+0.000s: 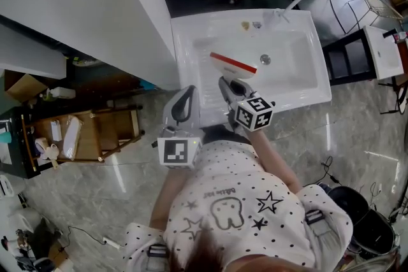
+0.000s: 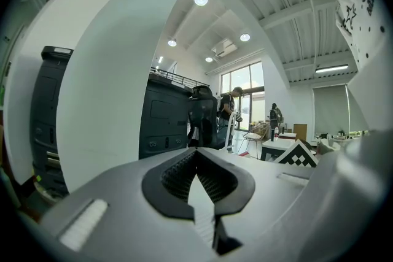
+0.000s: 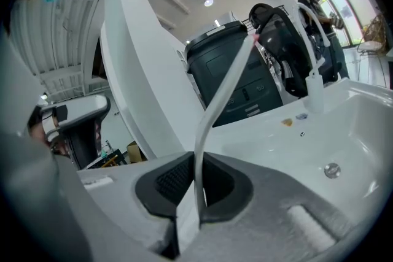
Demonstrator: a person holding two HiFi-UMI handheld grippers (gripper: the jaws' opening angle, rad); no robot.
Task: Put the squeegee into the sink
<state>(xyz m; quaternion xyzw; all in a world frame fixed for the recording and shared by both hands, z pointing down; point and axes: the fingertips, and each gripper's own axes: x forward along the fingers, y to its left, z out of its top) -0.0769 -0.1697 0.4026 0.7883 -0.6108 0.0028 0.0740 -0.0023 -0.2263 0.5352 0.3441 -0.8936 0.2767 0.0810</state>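
One squeegee (image 1: 233, 64), long axis slanting across sink (image 1: 292, 67)

In the middle of the head view, the squeegee (image 1: 233, 64) is red with a white edge, against a white sink (image 1: 299, 81). The left gripper (image 1: 183, 99) and right gripper (image 1: 227, 86) are grey with black pads, each with a black-and-white marker cube. Lower down, the shirt (image 1: 242, 200) is white with black stars and dots, and the floor (image 1: 95, 194) is veined grey.

Red-and-white squeegee (image 1: 233, 64), clamped by its thin white handle, blade slanting over the basin of the white rectangular sink (image 1: 299, 83).
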